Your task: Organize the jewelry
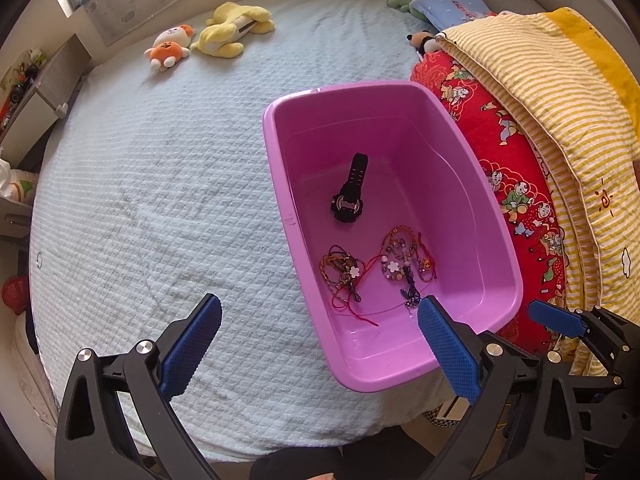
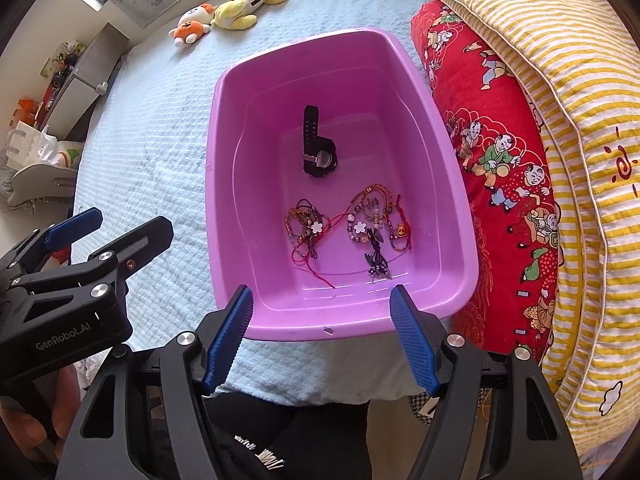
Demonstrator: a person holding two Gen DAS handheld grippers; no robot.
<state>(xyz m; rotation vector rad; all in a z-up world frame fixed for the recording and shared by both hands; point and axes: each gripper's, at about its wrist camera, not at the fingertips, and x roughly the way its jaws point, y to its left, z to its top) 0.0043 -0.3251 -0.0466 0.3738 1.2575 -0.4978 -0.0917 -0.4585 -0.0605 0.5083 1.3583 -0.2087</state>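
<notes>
We see the bed (image 1: 160, 200) under a pale blue quilted cover, filling most of both views. Along its right side lie a striped yellow quilt (image 2: 560, 100) stacked on a red printed quilt (image 2: 500, 160). A pink plastic tub (image 2: 224, 184) sits on the cover, touching the red quilt. Inside the tub: a black watch (image 2: 318, 148) near the middle; closer to us, two tangles of bracelets, one left (image 2: 306, 228), one right (image 2: 378, 220), a red cord trailing between them. At the far end of the bed, a yellow plush toy (image 1: 234, 30) and an orange-and-white plush toy (image 1: 170, 46).

Our left gripper (image 1: 320, 344) hangs over the tub's near-left corner, jaws wide apart, nothing between them. Our right gripper (image 2: 322, 336) hovers at the tub's near rim, jaws likewise spread and empty; the jewelry lies ahead, apart from both tools.
</notes>
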